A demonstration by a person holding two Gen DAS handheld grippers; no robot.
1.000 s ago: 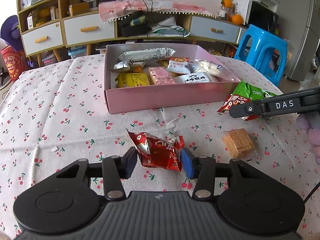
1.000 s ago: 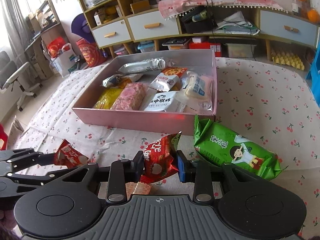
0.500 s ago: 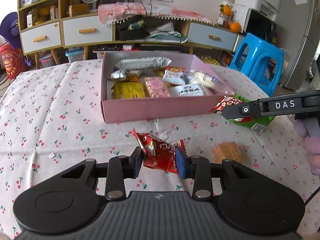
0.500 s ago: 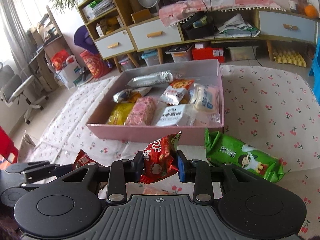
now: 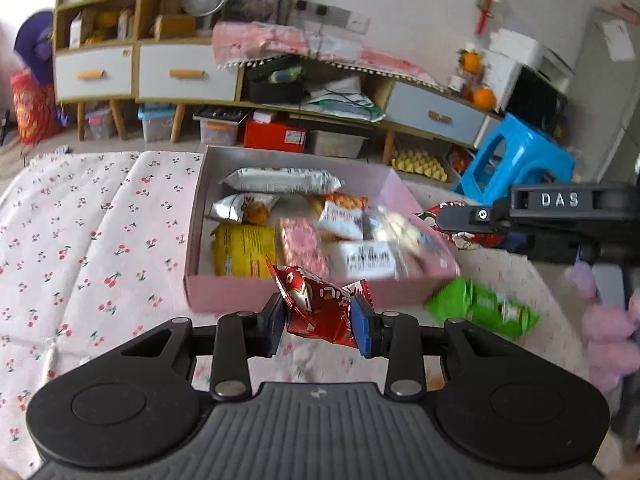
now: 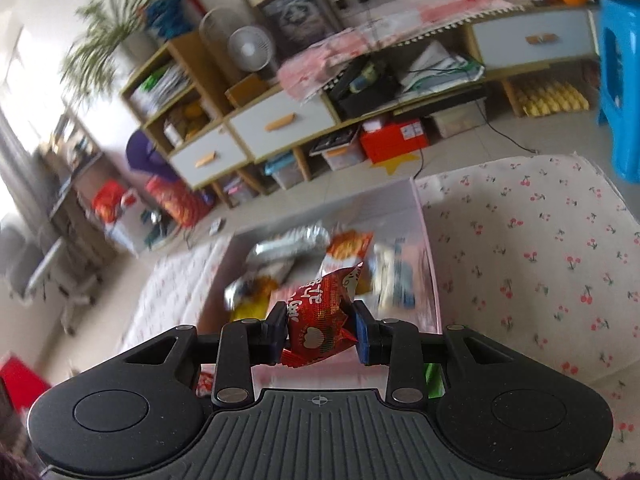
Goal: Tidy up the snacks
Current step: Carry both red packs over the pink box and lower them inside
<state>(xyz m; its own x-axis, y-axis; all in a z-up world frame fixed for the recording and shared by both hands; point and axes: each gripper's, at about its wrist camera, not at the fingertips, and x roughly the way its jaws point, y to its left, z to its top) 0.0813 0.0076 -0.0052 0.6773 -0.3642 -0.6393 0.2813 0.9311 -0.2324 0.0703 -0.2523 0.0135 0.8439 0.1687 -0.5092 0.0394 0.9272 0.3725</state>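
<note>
My left gripper (image 5: 320, 326) is shut on a red snack packet (image 5: 318, 304), held in the air just in front of the pink box (image 5: 224, 290). The box holds several wrapped snacks. My right gripper (image 6: 320, 336) is shut on a second red snack packet (image 6: 320, 318), lifted above the near side of the pink box (image 6: 434, 280). In the left wrist view the right gripper (image 5: 444, 220) shows side-on over the box's right wall, with its red packet (image 5: 468, 238) in its tip. A green snack bag (image 5: 482, 308) lies on the tablecloth to the right of the box.
The table wears a white cloth with cherries (image 5: 80, 240). A blue plastic stool (image 5: 520, 160) stands beyond the table's far right corner. A low cabinet with drawers (image 5: 184, 74) lines the back wall. Something pink and fluffy (image 5: 608, 332) sits at the right edge.
The left gripper closed on the red packet and lifted it off the cloth toward the box. The right gripper rose and rolled with its red packet, ending over the box.
</note>
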